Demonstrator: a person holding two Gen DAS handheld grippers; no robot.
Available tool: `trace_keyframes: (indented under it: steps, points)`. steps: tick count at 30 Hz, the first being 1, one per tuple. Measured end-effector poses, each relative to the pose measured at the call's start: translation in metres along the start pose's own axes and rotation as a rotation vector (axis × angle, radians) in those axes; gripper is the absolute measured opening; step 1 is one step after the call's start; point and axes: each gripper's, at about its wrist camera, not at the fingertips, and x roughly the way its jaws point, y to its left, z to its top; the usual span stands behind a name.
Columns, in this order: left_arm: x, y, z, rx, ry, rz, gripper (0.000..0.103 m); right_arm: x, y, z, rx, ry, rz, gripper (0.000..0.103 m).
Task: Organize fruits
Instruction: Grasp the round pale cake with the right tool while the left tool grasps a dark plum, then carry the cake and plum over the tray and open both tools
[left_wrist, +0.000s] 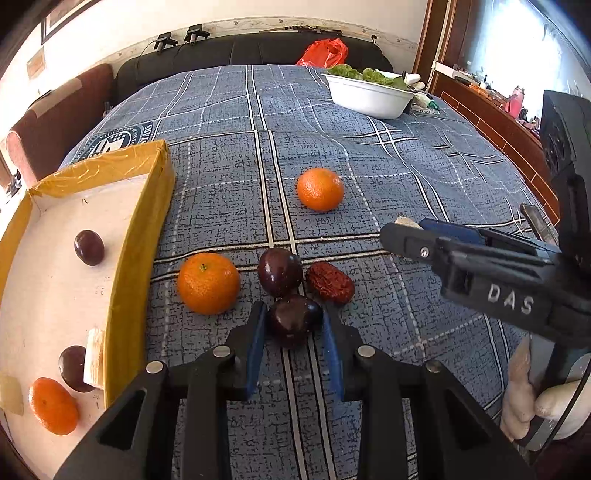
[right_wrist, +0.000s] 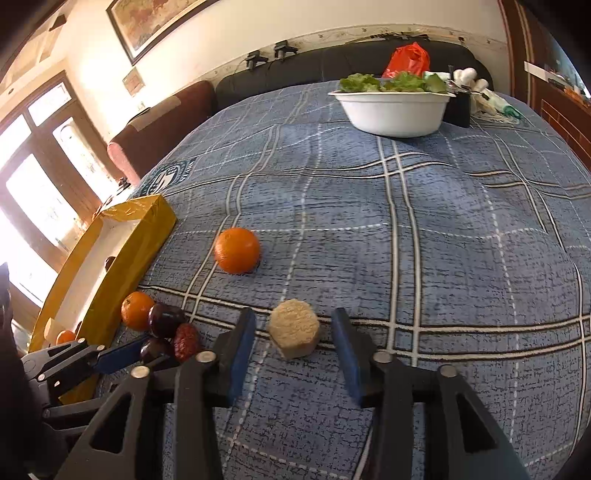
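My left gripper (left_wrist: 293, 314) is shut on a dark plum (left_wrist: 293, 321) that lies on the blue plaid cloth, with a pad against each side of it. Just beyond it lie a second plum (left_wrist: 279, 271), a wrinkled red date (left_wrist: 330, 282) and an orange (left_wrist: 208, 282); another orange (left_wrist: 320, 189) sits farther back. My right gripper (right_wrist: 293, 334) is open around a beige octagonal chunk (right_wrist: 294, 328), with a gap on both sides. The yellow box (left_wrist: 140, 240) at the left holds two plums, an orange and pale chunks.
A white bowl (left_wrist: 369, 96) of green leaves stands at the far right of the cloth, with a red bag (left_wrist: 325, 51) behind it on a black sofa. Wooden furniture lines the right side. A hand (left_wrist: 524, 406) grips the right tool.
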Motion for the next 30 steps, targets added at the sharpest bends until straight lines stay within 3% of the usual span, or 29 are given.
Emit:
trace_keyframes:
  steps: [3, 5, 7, 9, 15, 21, 30]
  points:
    - [0.000, -0.005, 0.000, 0.012, -0.002, 0.021, 0.028, 0.002, 0.008, 0.000, -0.043, 0.005, -0.018, 0.061]
    - [-0.001, -0.005, 0.000, 0.004, -0.007, 0.021, 0.027, 0.001, 0.011, -0.001, -0.058, 0.007, -0.018, 0.059]
    - [-0.006, -0.001, -0.001, -0.019, -0.020, 0.004, 0.027, 0.002, 0.013, -0.002, -0.071, 0.009, -0.025, 0.041]
    - [-0.014, 0.003, -0.002, -0.042, -0.042, -0.003, 0.027, 0.003, 0.015, -0.002, -0.081, 0.009, -0.038, 0.032]
    - [-0.050, 0.026, -0.010, -0.121, -0.115, -0.030, 0.027, -0.008, 0.021, -0.004, -0.083, -0.048, -0.076, 0.032]
    - [-0.085, 0.062, -0.024, -0.212, -0.172, -0.019, 0.027, -0.036, 0.044, -0.009, -0.085, -0.071, -0.022, 0.032]
    - [-0.119, 0.145, -0.055, -0.388, -0.223, 0.147, 0.027, -0.043, 0.133, -0.019, -0.225, -0.012, 0.119, 0.032]
